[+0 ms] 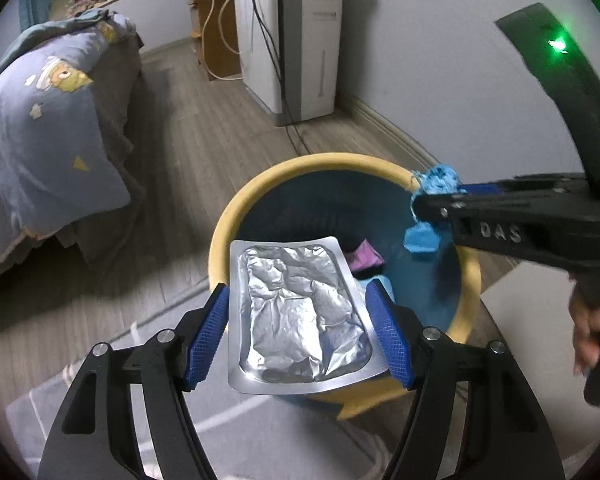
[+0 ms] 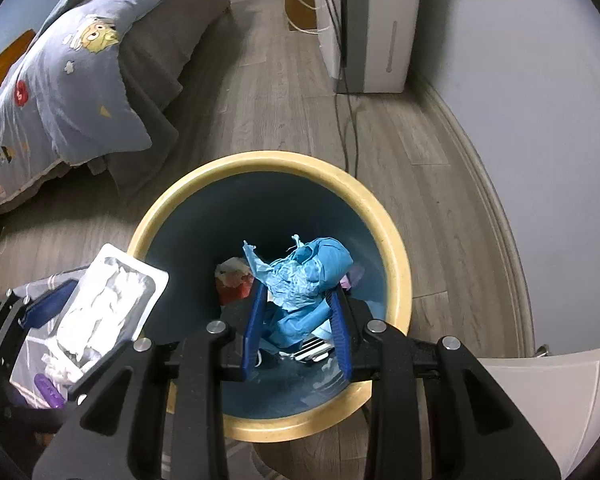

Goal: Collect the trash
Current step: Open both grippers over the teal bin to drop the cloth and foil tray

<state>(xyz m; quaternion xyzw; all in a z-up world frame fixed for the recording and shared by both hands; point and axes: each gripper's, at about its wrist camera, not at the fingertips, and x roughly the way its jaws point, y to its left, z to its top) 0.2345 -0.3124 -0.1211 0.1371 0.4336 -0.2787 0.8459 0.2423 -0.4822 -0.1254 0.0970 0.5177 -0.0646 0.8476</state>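
My left gripper is shut on a silver foil blister pack and holds it over the near rim of a trash bin with a yellow rim and blue inside. My right gripper is shut on a crumpled blue paper wad and holds it above the bin's opening. In the left wrist view the right gripper with the blue wad sits over the bin's right rim. The blister pack also shows at the left of the right wrist view. Red and purple scraps lie inside the bin.
A bed with a blue cartoon quilt stands at the left. A white appliance with cables and a wooden cabinet stand against the far wall. A white surface edge is at the right. The floor is grey wood.
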